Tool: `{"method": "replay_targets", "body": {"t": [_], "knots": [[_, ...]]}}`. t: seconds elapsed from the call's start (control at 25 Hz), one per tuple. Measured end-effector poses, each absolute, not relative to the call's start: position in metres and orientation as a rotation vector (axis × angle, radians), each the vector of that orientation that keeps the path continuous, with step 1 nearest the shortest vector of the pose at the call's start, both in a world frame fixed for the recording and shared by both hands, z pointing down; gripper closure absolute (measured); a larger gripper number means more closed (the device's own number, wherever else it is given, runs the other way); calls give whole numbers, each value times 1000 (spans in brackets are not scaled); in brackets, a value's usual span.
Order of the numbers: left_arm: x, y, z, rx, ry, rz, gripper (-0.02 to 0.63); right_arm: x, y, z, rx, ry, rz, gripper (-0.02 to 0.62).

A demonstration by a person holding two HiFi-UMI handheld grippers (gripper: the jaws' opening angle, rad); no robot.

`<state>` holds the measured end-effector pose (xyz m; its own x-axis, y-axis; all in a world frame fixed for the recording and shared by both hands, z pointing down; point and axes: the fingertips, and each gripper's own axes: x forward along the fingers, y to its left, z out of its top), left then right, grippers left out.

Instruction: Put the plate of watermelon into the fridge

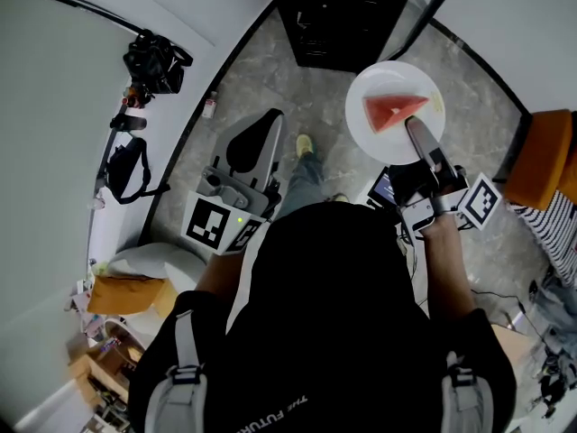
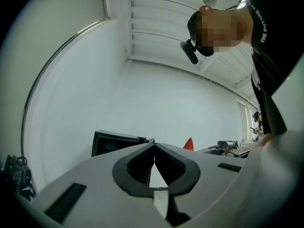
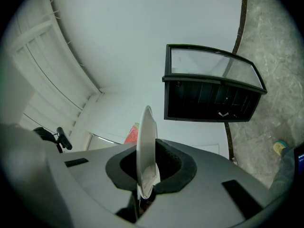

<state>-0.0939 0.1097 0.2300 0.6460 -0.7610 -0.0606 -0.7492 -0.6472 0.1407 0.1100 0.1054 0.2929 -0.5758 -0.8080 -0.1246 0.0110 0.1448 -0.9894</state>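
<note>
Watermelon [image 1: 394,110] shows whole from head view; right gripper [image 1: 415,126] clamps plate [image 1: 374,84], left gripper [image 2: 154,146] closed.

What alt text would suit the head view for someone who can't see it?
Seen from above, the person's right gripper holds a white plate with a watermelon wedge by its rim, over a grey stone floor before a black cabinet. The left gripper, shut and empty, points forward.
</note>
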Motion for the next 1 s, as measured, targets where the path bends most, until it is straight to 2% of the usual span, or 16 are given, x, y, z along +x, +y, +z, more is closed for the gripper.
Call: {"method": "replay_targets", "body": {"t": [0.76, 1.0], "knots": [[-119, 14, 242, 2738, -1181, -137, 594, 88, 23, 297, -857, 1685, -1507, 572], [-151, -41, 262, 2717, -1153, -120, 594, 56, -31, 313, -887, 1679, -1526, 572]]}}
